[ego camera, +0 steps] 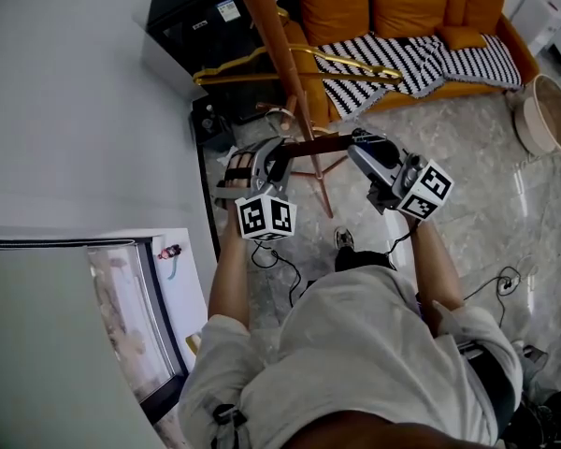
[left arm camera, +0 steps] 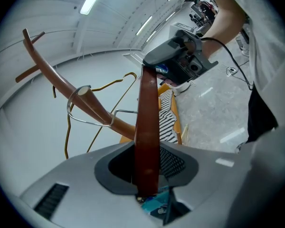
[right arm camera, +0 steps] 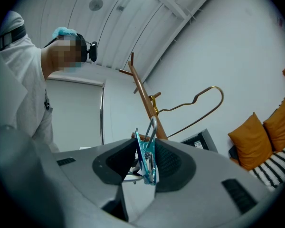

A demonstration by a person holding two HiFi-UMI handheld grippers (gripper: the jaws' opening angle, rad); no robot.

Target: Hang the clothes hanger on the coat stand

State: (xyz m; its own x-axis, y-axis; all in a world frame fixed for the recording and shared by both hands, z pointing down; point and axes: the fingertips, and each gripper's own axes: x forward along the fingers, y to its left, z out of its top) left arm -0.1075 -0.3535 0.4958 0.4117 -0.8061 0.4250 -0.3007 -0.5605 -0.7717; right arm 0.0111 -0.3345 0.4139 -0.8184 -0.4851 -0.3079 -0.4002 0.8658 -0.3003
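A dark wooden clothes hanger (ego camera: 316,145) spans between my two grippers in front of the coat stand (ego camera: 271,36). My left gripper (ego camera: 262,171) is shut on the hanger's bar (left arm camera: 147,122), which runs up from its jaws (left arm camera: 147,175) to the right gripper (left arm camera: 180,61). The hanger's silver wire hook (left arm camera: 71,106) loops round the end of a slanting peg (left arm camera: 99,110) of the stand. My right gripper (right arm camera: 145,163) is shut on a blue clip (right arm camera: 146,158) at the hanger's other end. The stand's pole (right arm camera: 145,99) rises beyond it.
A gold wire hanger (ego camera: 299,64) hangs on the stand, also the gold hanger (right arm camera: 199,101). Behind are an orange sofa with a striped throw (ego camera: 421,54), a black cabinet (ego camera: 192,21) and a round basket (ego camera: 552,110). A glass-topped case (ego camera: 122,307) stands at left; cables (ego camera: 500,283) lie on the floor.
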